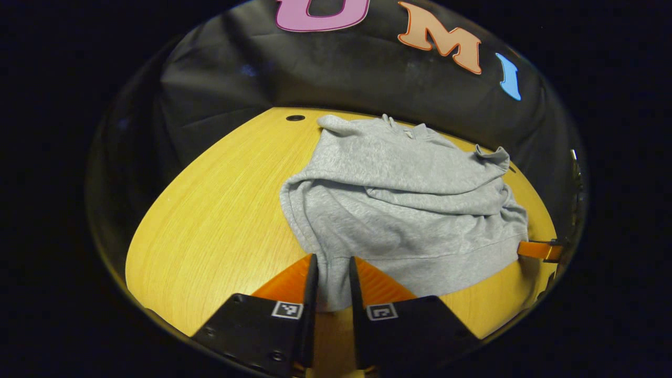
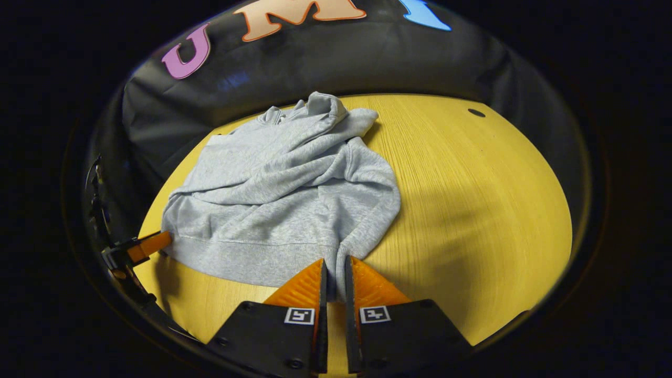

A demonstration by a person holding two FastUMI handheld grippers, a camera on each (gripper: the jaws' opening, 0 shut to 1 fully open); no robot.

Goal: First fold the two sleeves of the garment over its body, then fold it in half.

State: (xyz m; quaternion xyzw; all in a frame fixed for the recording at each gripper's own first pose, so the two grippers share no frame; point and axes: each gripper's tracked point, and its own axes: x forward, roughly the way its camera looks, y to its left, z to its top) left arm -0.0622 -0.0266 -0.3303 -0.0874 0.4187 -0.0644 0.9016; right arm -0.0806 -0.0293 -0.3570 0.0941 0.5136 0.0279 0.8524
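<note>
Both sleeves lie folded over the hoodie (image 1: 399, 210); left gripper (image 1: 331, 273) and right gripper (image 2: 334, 275) each pinch a near hem corner. Collar lies far across the table (image 2: 472, 210); fold runs near-to-far.

The left gripper (image 1: 332, 273) is held low, its fingers closed on a fold of the sweatshirt (image 1: 399, 199) hem. The right gripper (image 2: 335, 278) is likewise held low, its fingers pinched on the hem at the other corner, well apart from the left.
</note>
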